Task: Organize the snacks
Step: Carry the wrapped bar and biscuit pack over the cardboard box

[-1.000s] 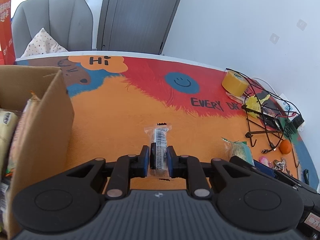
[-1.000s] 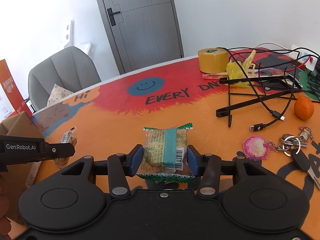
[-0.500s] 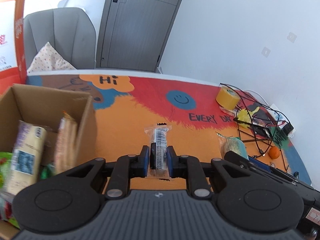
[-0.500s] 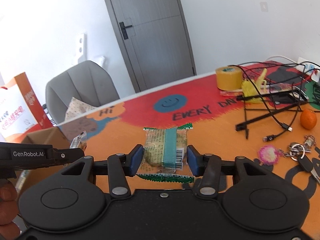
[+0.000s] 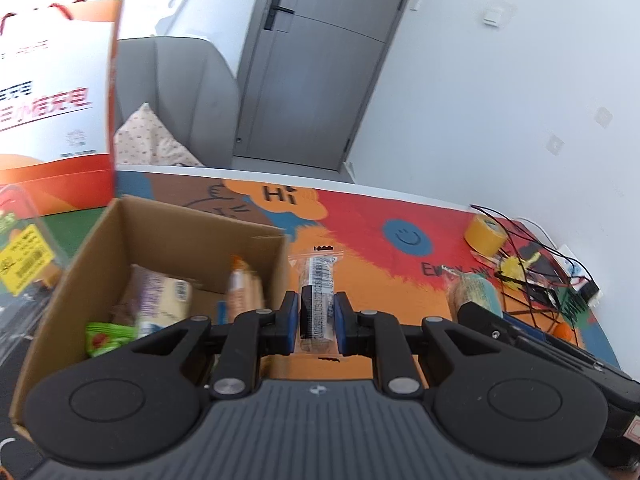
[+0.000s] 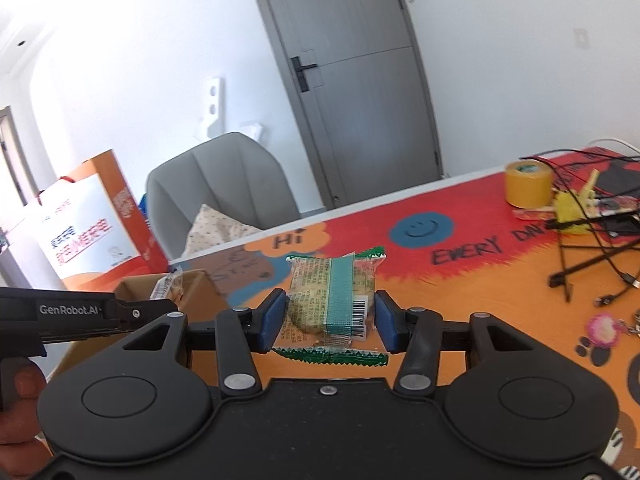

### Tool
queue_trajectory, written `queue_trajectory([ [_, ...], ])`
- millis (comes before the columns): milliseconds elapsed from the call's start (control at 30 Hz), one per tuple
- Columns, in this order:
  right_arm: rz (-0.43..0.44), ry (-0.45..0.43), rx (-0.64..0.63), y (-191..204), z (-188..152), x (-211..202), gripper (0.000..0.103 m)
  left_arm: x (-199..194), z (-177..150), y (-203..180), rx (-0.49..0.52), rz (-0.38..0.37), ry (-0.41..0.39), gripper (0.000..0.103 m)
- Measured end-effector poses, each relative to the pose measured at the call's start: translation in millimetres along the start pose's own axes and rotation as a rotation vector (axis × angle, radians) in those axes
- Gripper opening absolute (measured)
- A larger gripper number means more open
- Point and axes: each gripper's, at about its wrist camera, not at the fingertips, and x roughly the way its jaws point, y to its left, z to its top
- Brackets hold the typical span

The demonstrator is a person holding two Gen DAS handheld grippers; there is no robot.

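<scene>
Both grippers have been raised toward the open brown cardboard box [image 5: 176, 236]; one snack is clamped in each: a clear-wrapped dark bar [image 5: 318, 292] by the left gripper [image 5: 317, 322], a green-edged biscuit packet [image 6: 332, 300] by the right gripper [image 6: 331, 322].

Cardboard box [image 5: 168, 236] near corner behind gripper body, blurred snacks [image 5: 244, 288] inside (labels unreadable), paper bag [image 5: 52, 92] cropped left

A slim clear-wrapped snack bar [image 5: 316, 300] is held upright above the table beside the cardboard box [image 5: 180, 236], which holds several packets, blurred. A green-edged biscuit packet [image 6: 332, 304] is held level.
</scene>
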Motion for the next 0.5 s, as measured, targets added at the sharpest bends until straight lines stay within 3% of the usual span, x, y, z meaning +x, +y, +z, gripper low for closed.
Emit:
queue_trajectory([
  [500,0.083,-0.002,-0.056,57.0,4.1,8.7,0.048,-26.0,11.4,65.6,-0.086,0.080,-0.049,0.018],
])
